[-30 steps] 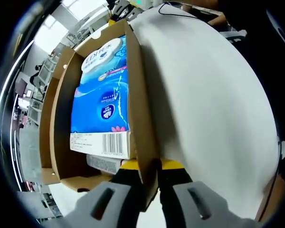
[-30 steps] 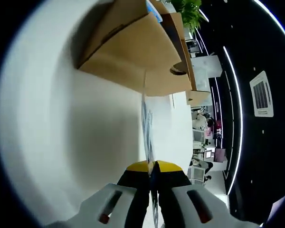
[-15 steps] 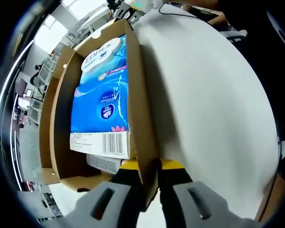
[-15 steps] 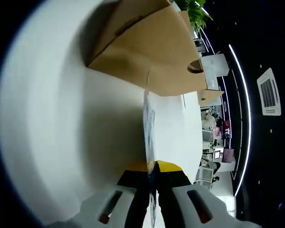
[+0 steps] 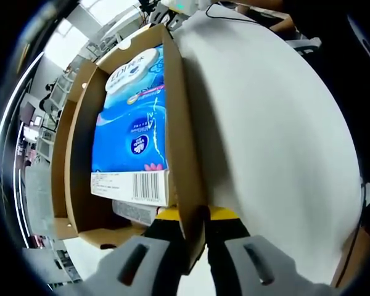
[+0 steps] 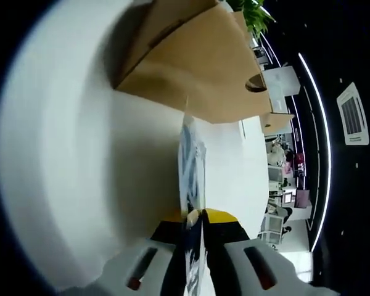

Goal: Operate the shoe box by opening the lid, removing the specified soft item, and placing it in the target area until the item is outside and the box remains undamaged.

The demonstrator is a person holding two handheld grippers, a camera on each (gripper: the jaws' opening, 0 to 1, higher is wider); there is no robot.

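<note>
Left gripper [image 5: 200,213] clamped on wall of cardboard shoe box [image 5: 184,154] at frame bottom centre — blue tissue pack [image 5: 134,123] inside, left of centre. Right gripper [image 6: 196,216] pinching thin soft pack [image 6: 191,169], edge-on — box above on white table [image 6: 80,154].

I take this for an open-plan office or lab: a white worktable [image 6: 80,172], a potted plant [image 6: 246,12] at one o'clock, ceiling light strips [image 6: 324,154] at three o'clock.
</note>
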